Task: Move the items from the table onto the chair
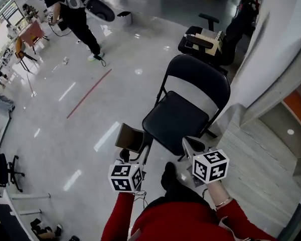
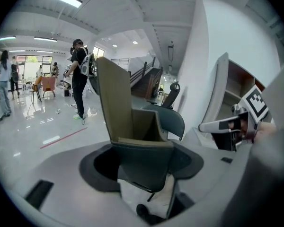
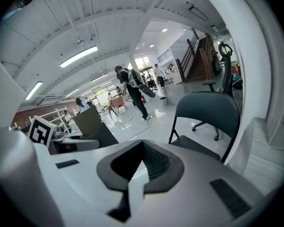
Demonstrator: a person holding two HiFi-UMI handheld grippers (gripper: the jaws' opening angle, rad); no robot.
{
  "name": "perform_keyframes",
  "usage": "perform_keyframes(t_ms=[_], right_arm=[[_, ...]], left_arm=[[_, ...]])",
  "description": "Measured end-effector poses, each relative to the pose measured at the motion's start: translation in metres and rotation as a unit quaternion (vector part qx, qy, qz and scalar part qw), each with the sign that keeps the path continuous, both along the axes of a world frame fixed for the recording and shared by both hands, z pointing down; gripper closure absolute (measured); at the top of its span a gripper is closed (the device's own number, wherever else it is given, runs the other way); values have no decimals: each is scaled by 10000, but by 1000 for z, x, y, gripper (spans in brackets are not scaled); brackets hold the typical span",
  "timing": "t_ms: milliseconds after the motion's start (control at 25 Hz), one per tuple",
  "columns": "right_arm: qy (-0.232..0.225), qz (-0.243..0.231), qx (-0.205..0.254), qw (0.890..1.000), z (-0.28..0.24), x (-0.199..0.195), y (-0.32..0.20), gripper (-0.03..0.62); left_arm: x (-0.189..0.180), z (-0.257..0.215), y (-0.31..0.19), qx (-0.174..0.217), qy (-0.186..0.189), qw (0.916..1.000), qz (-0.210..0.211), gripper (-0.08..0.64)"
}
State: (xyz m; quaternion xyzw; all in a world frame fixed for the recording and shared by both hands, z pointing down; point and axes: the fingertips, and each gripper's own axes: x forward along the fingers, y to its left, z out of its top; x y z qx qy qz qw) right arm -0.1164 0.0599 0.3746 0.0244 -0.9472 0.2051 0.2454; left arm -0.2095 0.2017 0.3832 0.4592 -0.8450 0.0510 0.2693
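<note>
1. Task item. I see one open box [image 1: 132,137], brown inside and dark outside, lid flap standing upright. It is held off the floor, just beside the left front corner of the chair [image 1: 185,114] and not on the seat. In the left gripper view the box [image 2: 132,122] fills the centre, with the chair [image 2: 173,119] behind it.

2. Left gripper [image 1: 136,152]. Its own view shows the left gripper [image 2: 142,162] with both jaws clamped on the dark lower wall of the box.

3. Right gripper [image 1: 192,147]. It hangs in front of the right front edge of the seat, apart from it. In its own view the right gripper [image 3: 141,162] has its jaws drawn together with nothing between them. That view also shows the box [image 3: 87,119] at left and the chair [image 3: 208,112] ahead.

4. Chair. Black folding type, upright, seat bare, back toward a white wall panel [image 1: 276,49].

5. Surroundings. I note a glossy grey floor [image 1: 50,134] with a red line [image 1: 89,93] on it. A black office chair [image 1: 205,39] stands behind the folding chair. A person in dark clothing [image 1: 75,14] walks well apart, at upper left.
</note>
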Motion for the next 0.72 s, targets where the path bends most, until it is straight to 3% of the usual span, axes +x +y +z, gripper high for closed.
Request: perform_keyframes(t_ms=[200,440,560,720], right_arm=[[-48,530,13,9986,2,-42,-41,580],[215,1460,-95,9890,17,-50,-75,580],[447,2160,-121,9753,27,-47,-87,580],[613,3053,-283,9498,40,-42,-89,580]], left_arm=[[-62,9,-55,-167,-198,9982,533,275],[-110,28,-124,-277,-286,9905,1313,275],[-126,48,-159,-394,-213,9799,1945,275],[-130,78,-190,-608,-206,9560,2864,275]])
